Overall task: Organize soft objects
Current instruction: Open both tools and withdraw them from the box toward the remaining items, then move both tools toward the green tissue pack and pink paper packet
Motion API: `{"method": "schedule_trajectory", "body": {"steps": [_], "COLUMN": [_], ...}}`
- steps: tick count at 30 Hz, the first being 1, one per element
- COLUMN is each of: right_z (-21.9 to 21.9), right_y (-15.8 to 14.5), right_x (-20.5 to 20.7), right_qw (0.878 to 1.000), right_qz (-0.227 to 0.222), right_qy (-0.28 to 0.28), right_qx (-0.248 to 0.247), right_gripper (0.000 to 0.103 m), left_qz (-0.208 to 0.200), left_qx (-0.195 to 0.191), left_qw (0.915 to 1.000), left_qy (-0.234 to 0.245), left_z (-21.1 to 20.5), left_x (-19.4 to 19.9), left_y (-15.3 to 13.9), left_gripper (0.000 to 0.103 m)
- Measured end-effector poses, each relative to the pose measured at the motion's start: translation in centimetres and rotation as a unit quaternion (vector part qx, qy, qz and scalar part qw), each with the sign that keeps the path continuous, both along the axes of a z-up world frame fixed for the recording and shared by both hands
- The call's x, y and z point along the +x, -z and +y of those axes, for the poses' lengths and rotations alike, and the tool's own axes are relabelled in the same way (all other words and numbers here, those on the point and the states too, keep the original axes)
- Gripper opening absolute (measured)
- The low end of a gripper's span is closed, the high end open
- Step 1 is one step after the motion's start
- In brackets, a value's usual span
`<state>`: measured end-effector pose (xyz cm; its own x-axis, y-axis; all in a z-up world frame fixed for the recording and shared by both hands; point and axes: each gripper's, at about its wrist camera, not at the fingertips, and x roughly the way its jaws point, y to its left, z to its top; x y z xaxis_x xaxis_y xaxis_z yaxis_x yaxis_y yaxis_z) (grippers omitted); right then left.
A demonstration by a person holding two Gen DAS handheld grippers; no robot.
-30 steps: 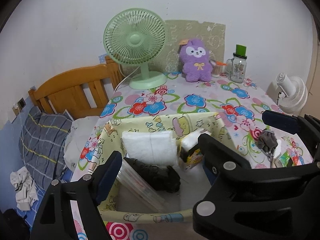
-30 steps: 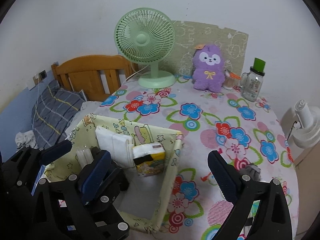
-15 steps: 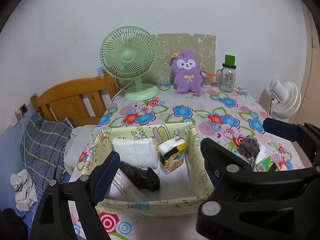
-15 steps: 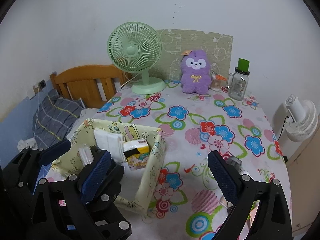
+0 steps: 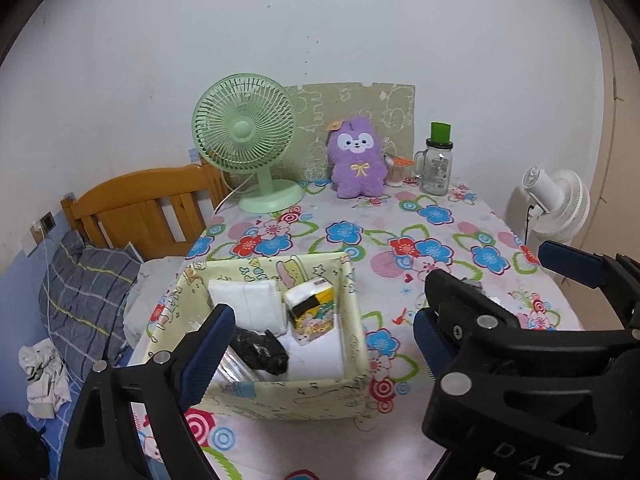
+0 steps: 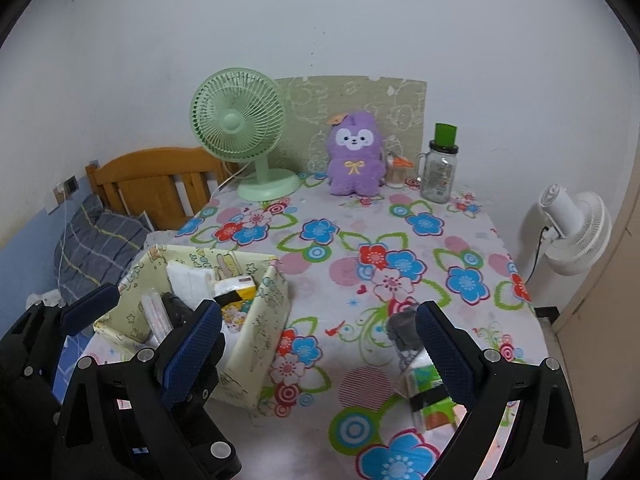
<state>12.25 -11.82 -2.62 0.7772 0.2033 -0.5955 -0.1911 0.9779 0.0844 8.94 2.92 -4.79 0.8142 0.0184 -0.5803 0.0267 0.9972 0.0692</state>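
A pale yellow fabric box stands at the table's near left. It holds a folded white cloth, a tissue pack and a rolled black cloth. A grey cloth and a green tissue pack lie on the table to its right. A purple plush sits at the back. My left gripper is open and empty, above the box's near side. My right gripper is open and empty, right of the box and left of the grey cloth.
A green desk fan and a glass jar with a green lid stand at the back of the floral tablecloth. A white floor fan is off the right edge. A wooden bed frame and pillow are at left.
Both grippers have pulled back and up from the table; the box and back objects look smaller and farther. Both stay open and empty. The green tissue pack has come into the right view.
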Motion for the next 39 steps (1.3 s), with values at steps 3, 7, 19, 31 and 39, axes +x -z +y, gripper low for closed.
{"method": "schedule_trajectory", "body": {"steps": [3,7,19,31,39], "right_z": [-0.8,-2.0,-5.1,-7.9,-9.5], "right_y": [-0.3,-0.5,-0.4,0.7,2.3], "right_x": [-0.6,-1.3,-2.9,-3.6,-3.4], "right_qw": [1.0,1.0,0.999,0.999,0.999], "right_qz": [-0.004,-0.011,-0.023,-0.026,-0.019], "right_qy": [0.006,0.012,0.027,0.042,0.045], "right_qx": [-0.002,-0.002,-0.004,-0.015,-0.015], "right_gripper": [0.099,0.099,0.099,0.099,0.098], "left_qz": [-0.003,-0.007,-0.003,-0.005,-0.002], "left_qx": [-0.005,-0.009,-0.022,-0.023,-0.023], "left_qw": [1.0,0.9999,0.9993,0.9987,0.9983], "left_qy": [0.0,0.007,0.031,0.045,0.053], "left_z": [-0.8,-1.7,-4.3,-7.3,-8.9], "left_x": [-0.5,-1.0,-2.1,-2.5,-2.0], "left_y": [-0.2,-0.4,-0.5,0.5,2.1], "left_gripper": [0.093,0.094,0.094,0.094,0.093]}}
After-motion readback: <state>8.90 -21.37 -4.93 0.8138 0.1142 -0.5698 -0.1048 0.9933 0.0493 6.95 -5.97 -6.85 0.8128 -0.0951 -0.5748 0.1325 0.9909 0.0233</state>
